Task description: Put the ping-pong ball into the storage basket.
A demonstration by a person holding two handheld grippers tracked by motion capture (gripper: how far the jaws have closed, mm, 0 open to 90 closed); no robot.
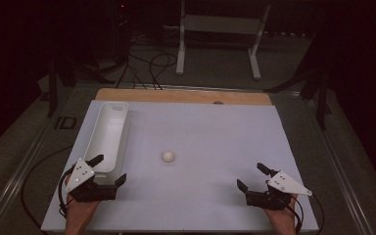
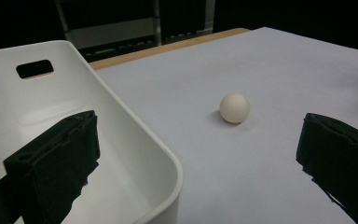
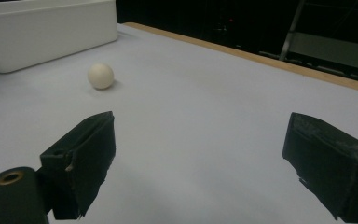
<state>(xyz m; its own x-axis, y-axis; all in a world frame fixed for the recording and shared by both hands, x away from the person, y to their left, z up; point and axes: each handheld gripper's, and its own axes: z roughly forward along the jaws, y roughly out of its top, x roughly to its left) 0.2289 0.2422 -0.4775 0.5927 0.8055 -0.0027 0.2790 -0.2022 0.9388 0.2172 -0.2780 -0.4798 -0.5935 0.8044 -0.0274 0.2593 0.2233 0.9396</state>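
I start with the table, a pale sheet with a wooden strip along its far edge. At about ten o'clock from its middle lies the long white plastic bin, a handle slot cut in its far end wall, nothing in it that I can see. Near the middle sits the small cream ball, alone on the bare surface and well apart from both tools.

My left gripper waits at seven o'clock with its jaws spread wide and nothing between them; one jaw hangs over the near end of the bin. My right gripper rests at five o'clock, likewise spread wide and empty.

My worry is the ball: it is round and smooth, so I judge a glancing touch from one jaw would send it rolling, perhaps off the table. Closing off-centre could squirt it out of the pads. The left jaw could also catch the bin's rim and drag the light bin sideways as I reach.

I can read no brand, label or writing on anything here.
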